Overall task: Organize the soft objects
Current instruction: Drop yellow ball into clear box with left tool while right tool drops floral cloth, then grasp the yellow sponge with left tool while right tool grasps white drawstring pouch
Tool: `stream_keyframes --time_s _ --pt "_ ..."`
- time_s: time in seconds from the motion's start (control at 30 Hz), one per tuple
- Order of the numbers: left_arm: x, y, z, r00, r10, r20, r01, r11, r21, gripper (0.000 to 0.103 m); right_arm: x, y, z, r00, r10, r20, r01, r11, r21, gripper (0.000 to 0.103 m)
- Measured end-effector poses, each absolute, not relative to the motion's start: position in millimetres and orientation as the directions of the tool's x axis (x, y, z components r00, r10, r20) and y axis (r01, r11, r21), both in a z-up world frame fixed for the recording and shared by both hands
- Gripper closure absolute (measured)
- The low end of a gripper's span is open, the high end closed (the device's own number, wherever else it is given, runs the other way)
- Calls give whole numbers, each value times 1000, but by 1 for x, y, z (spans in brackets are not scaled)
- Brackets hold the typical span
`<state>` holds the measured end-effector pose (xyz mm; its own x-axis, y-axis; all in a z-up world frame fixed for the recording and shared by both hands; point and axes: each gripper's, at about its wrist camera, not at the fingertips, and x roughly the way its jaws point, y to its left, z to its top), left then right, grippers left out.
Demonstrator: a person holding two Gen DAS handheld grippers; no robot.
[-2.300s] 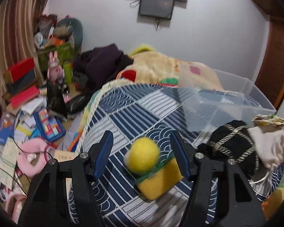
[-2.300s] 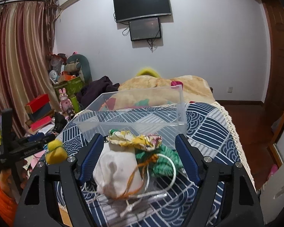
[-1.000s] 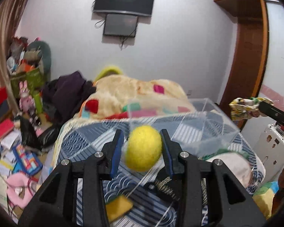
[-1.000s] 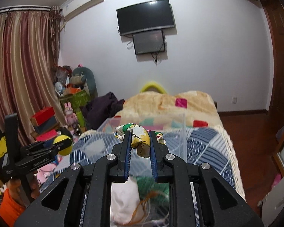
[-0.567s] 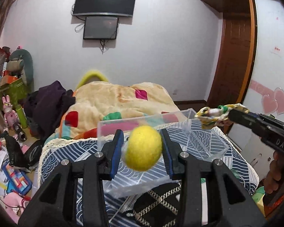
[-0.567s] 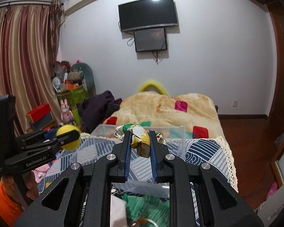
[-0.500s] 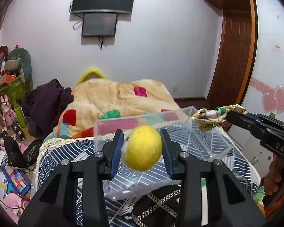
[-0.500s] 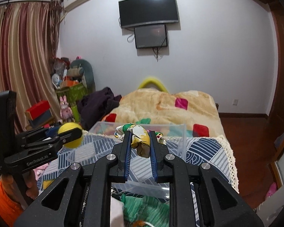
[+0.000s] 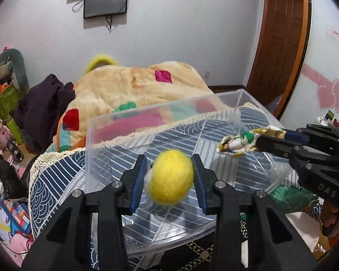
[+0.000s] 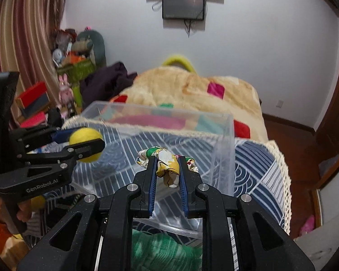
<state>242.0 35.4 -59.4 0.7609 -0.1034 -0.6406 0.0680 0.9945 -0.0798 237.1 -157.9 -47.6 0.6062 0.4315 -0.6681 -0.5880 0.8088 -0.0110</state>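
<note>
Right now left gripper point(image 9: 169, 176) fingers are closed narrow on a yellow felt ball point(image 9: 170, 177), pads pressing both its sides, ball held in the air over the near part of the clear plastic bin point(image 9: 106, 149). Same ball shows in the right wrist view point(image 10: 84, 141), at the bin's left side. Right gripper point(image 10: 167, 169) fingers are pinched tight on a floral fabric scrunchie point(image 10: 167, 163), cloth bunched between the blue pads and sticking out past the tips; in the left wrist view it hangs over the bin's right half point(image 9: 241, 143). Both grippers are raised above the open bin, apart from each other. Bin sits on a blue and white patterned bedspread point(image 10: 255, 169) on the bed, inside looks bare from these angles. Just in front of the bin: a green knit item point(image 10: 165, 250) below the right gripper, and a black item with chain pattern point(image 9: 198, 253) below the left one, only partly visible. Beyond the bin, a beige blanket point(image 9: 133, 88) with coloured squares, dark clothes point(image 9: 43, 106) heaped at the bed's left, a monitor point(image 10: 184, 9) on the wall, clutter along the left by the striped curtain point(image 10: 22, 45).
</note>
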Motion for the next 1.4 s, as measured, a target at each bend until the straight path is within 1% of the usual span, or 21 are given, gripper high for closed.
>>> stream_keyframes --time_s 0.13,0.2,0.23,0.3,0.33,0.37,0.4,0.47,0.6,0.63,0.67,0.7,0.77,0.87,1.0,1.1,1.27,1.4 --pt "243 35 -61 754 -104 -648 64 994 -86 62 241 -162 -54 581 417 -699 -588 809 -6 84" --pt "243 35 -61 751 -114 -651 70 993 -94 56 239 -163 -54 573 420 -704 -591 806 0 81" --pt "242 34 -59 753 -113 -649 70 993 -92 54 238 -164 -52 574 421 -702 -592 806 0 77" --pt "238 33 -56 762 -108 -639 71 994 -83 44 236 -167 -48 584 425 -692 -589 808 -2 70" --pt "235 32 -52 770 -105 -629 73 994 -77 41 234 -168 -45 590 429 -684 -587 809 0 65" --pt "231 31 -49 778 -102 -620 74 995 -71 36 234 -169 -43 595 434 -677 -585 811 6 60" --pt "229 31 -46 784 -99 -613 74 995 -66 33 233 -171 -40 599 439 -670 -584 812 11 58" --pt "221 31 -37 800 -95 -593 75 995 -58 30 227 -176 -31 611 453 -649 -578 816 26 50" --pt "205 36 -17 828 -87 -554 66 996 -58 21 219 -182 -17 645 469 -604 -565 824 36 40" --pt "198 39 -10 838 -84 -539 61 996 -60 19 215 -185 -11 655 475 -588 -564 825 38 36" --pt "194 40 -7 843 -82 -531 58 996 -61 15 211 -187 -7 663 478 -576 -563 826 39 31" --pt "186 42 0 854 -77 -515 52 997 -63 10 206 -190 -2 672 483 -561 -561 827 39 29" --pt "176 45 7 868 -66 -493 41 997 -62 4 199 -193 4 687 491 -536 -559 828 41 22" --pt "158 52 14 880 -47 -472 25 998 -52 3 184 -199 10 699 500 -511 -567 823 30 21" --pt "136 61 10 877 -24 -480 6 999 -40 2 166 -201 9 713 499 -492 -573 820 1 21" --pt "121 64 0 870 19 -493 -23 1000 -2 2 155 -205 3 707 512 -488 -583 812 7 21" --pt "106 69 -34 833 39 -552 -38 999 12 2 145 -201 -15 680 521 -516 -594 804 31 21" --pt "103 74 -66 783 28 -622 -56 998 -24 2 140 -194 -41 634 521 -571 -606 794 52 21"
